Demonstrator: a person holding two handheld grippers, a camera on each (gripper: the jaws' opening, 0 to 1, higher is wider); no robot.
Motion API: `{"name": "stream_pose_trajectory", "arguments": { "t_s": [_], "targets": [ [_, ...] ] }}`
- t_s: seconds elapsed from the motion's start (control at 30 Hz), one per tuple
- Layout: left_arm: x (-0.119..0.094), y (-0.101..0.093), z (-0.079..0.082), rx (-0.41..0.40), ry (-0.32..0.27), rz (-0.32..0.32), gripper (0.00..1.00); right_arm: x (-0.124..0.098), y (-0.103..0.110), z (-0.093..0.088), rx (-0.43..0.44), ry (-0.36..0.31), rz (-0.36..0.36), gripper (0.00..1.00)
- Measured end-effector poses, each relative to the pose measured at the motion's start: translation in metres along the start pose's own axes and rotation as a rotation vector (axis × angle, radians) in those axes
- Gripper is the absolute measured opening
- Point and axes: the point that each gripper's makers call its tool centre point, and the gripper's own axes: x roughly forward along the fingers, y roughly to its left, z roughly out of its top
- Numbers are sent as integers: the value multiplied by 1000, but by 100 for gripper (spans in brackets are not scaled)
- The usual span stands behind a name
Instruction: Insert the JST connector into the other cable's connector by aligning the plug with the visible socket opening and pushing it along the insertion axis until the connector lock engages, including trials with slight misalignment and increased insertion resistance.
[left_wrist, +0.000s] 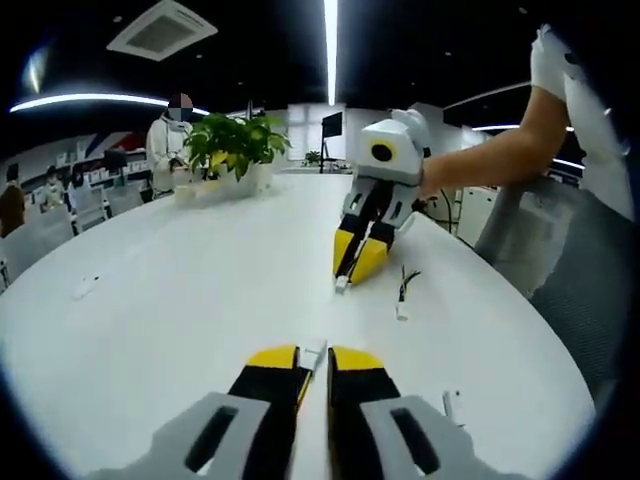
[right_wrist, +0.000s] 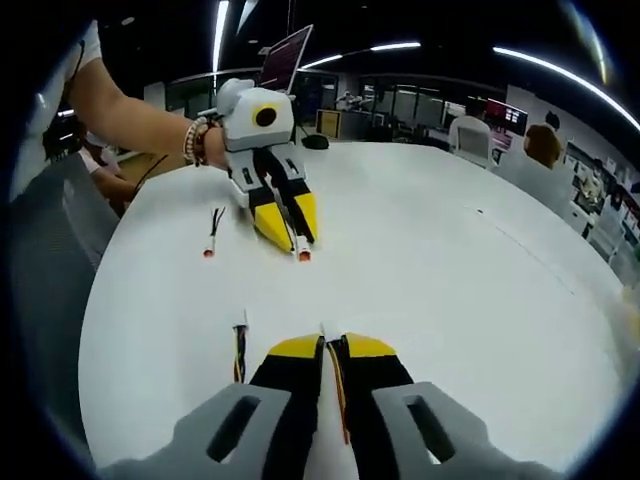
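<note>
White table (left_wrist: 180, 300) — both grippers (left_wrist: 312, 362) (right_wrist: 330, 345) clenched on cable connectors (left_wrist: 314, 352) (right_wrist: 323, 330).

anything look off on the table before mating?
Nothing damaged or spilled. Each gripper holds a connector, apart, not yet mated. Two spare cables lie loose on the white table: one near the left gripper, one beside the right.

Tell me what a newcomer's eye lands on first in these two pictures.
First, the two yellow-tipped grippers facing each other over the white round table: the left gripper pinches a red-tipped connector, the right gripper a white connector, tips well apart. Next, the spare cables lying loose on the table, one beside the right gripper. Then the leafy potted plant at the far edge.
</note>
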Motion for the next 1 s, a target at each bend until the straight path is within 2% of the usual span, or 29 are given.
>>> {"name": "stream_pose_trajectory", "arguments": {
  "t_s": [0.37,0.4,0.43,0.47,0.7,0.9,1.0],
  "targets": [
    [1,-2,-2,14,9,-6,4,1,1,0,15,-7,7,5],
    [1,-3,-9,33,51,-14,3,1,2,-1,13,-3,8,5],
    [1,-5,-1,3,-5,-3,1,2,4,-8,-7,38,15,5],
    [-3,-6,-6,22,29,-19,1,1,5,-4,3,7,11,5],
    [-7,-7,-5,20,12,-14,1,1,5,-3,-3,7,15,5],
    [-6,-9,-4,21,24,-20,0,1,5,-2,-6,5,18,5],
    [-4,-10,-3,50,45,-16,0,2,5,-2,-15,8,18,5]
  ]
}}
